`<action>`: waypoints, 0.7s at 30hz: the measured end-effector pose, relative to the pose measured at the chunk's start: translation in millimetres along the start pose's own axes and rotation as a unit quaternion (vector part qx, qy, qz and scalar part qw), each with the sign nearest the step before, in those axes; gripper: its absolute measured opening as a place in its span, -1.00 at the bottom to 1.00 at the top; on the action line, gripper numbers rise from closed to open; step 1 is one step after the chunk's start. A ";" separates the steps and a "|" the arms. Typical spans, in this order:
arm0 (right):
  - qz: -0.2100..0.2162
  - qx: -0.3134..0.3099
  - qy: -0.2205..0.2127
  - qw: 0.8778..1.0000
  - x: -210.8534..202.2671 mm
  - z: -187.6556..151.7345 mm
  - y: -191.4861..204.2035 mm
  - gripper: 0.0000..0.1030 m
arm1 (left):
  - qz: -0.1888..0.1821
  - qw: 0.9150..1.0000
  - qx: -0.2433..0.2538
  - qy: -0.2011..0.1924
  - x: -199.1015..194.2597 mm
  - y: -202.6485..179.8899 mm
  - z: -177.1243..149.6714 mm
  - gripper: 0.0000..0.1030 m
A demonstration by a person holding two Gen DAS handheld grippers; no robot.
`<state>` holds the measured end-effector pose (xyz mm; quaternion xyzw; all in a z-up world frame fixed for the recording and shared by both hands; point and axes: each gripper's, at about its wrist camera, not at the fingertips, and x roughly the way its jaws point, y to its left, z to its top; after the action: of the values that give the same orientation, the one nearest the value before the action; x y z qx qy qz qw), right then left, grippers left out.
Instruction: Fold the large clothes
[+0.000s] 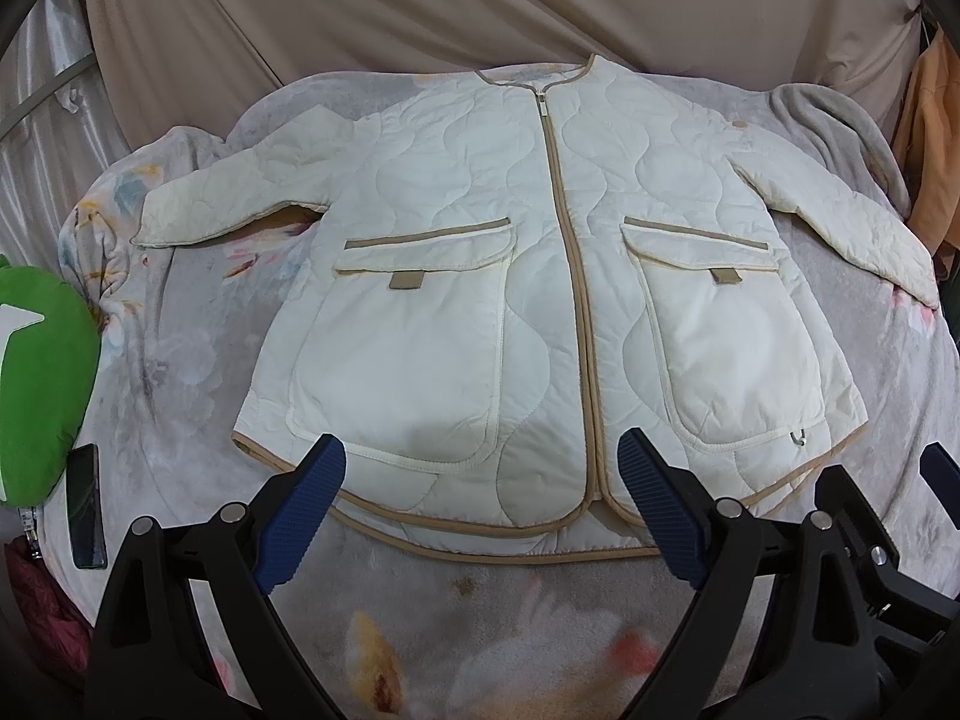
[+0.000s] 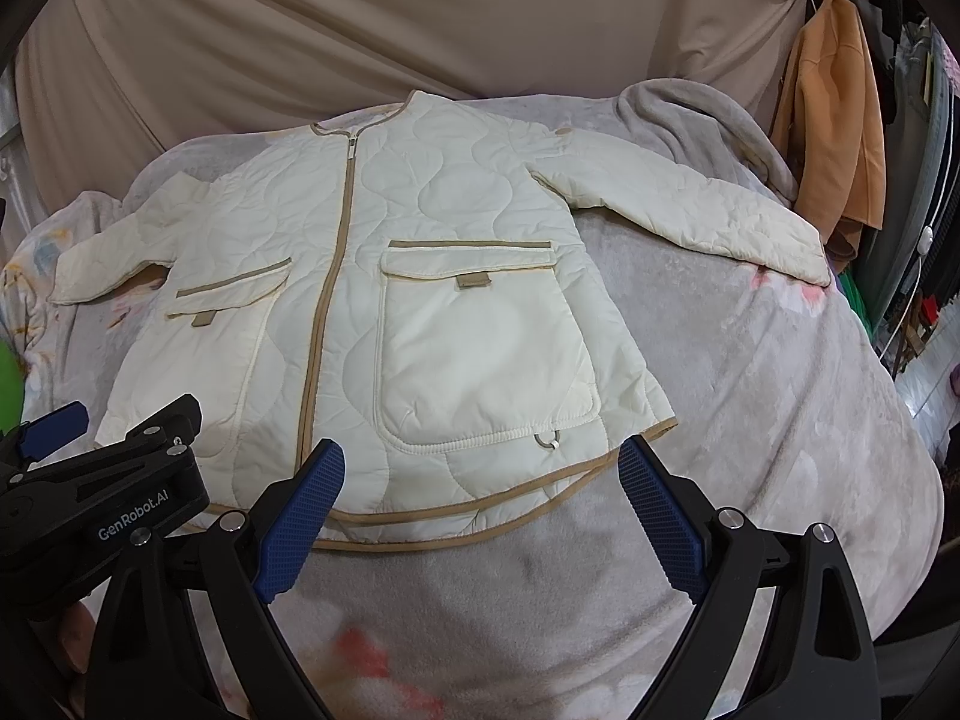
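Note:
A cream quilted jacket (image 1: pixel 480 252) with tan trim lies flat, front up and zipped, on a bed; both sleeves spread sideways. The right wrist view has the same jacket (image 2: pixel 432 312) a little left of centre. My left gripper (image 1: pixel 483 450) hovers open over the jacket's hem, its blue pads on either side of the zip's lower end, holding nothing. My right gripper (image 2: pixel 480 450) is open over the hem below the jacket's right pocket (image 2: pixel 480 348), also holding nothing. The left gripper's black body (image 2: pixel 102 480) shows at the lower left of the right wrist view.
A grey floral blanket (image 1: pixel 480 612) covers the bed. A green cushion (image 1: pixel 36 372) and a dark phone (image 1: pixel 87 507) lie at the bed's left edge. An orange garment (image 2: pixel 834 132) hangs at the right, by a bunched grey blanket (image 2: pixel 708 120). Beige drapery (image 1: pixel 480 0) hangs behind.

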<state>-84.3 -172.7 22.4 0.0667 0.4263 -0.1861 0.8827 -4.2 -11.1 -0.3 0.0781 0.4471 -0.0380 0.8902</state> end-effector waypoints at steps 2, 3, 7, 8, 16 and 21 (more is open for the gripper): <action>0.001 0.001 0.000 1.000 0.0 0.3 0.2 0.77 | 0.000 1.000 0.000 0.001 0.7 1.9 -1.9 0.74; 0.001 0.001 0.000 1.000 -0.2 -0.6 0.3 0.77 | -0.001 1.000 0.000 0.001 0.8 2.2 -2.0 0.74; 0.001 0.002 0.001 1.000 0.8 -1.5 0.1 0.77 | -0.001 1.000 0.000 0.002 1.7 3.0 -2.6 0.73; 0.001 0.002 0.001 1.000 1.3 -2.5 0.0 0.76 | -0.001 1.000 0.000 0.003 2.3 3.5 -2.3 0.73; 0.010 -0.002 0.005 1.000 6.9 -3.0 -2.4 0.76 | -0.019 1.000 -0.005 0.015 11.1 4.1 3.4 0.76; 0.017 0.026 -0.009 0.999 24.2 14.7 -51.4 0.76 | -0.032 0.998 -0.048 0.003 17.5 24.1 20.9 0.85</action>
<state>-79.7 -230.7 15.0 0.0951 0.4121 -0.1828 0.8876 26.1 9.1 0.4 0.0213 0.4531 -0.0448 0.8901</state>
